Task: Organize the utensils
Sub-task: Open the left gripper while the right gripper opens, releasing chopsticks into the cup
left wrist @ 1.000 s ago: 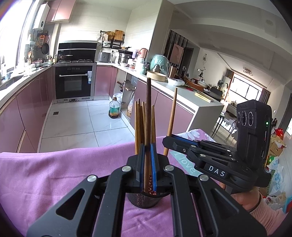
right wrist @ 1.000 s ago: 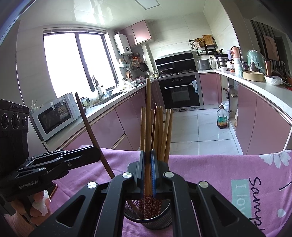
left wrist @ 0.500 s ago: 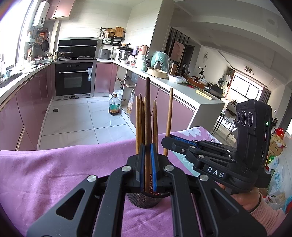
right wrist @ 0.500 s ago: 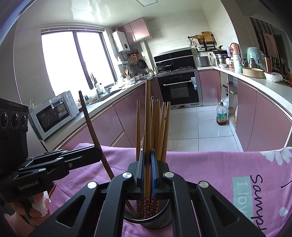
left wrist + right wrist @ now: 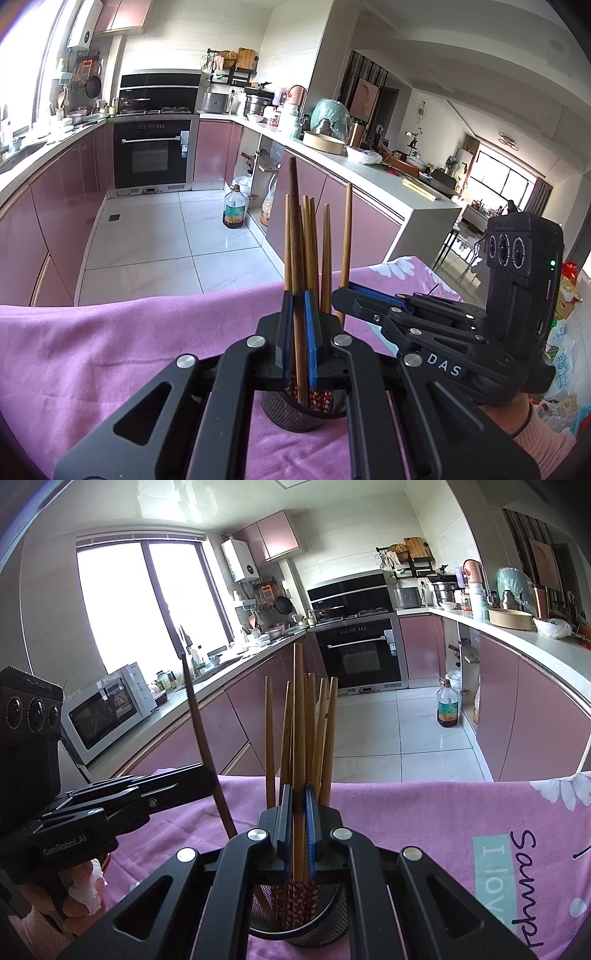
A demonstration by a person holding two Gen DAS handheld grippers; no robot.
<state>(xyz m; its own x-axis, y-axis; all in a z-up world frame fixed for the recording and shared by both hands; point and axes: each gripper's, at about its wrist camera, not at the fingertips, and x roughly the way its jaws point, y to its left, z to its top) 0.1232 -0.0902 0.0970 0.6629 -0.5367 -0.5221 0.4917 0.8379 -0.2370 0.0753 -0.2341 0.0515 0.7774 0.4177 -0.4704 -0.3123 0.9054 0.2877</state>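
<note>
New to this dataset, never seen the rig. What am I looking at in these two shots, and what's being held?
No robot arm here: a person holds a two-finger gripper in each hand, and each gripper carries a fisheye camera looking along its fingers. One picture is from the left gripper, the other from the right gripper; each also shows the other gripper off to the side. They work over a table with a purple cloth in a kitchen. On the cloth stands a black mesh cup full of chopsticks. The left gripper is shut on a dark chopstick, the right on a lighter chopstick, both upright with lower ends in the cup.
</note>
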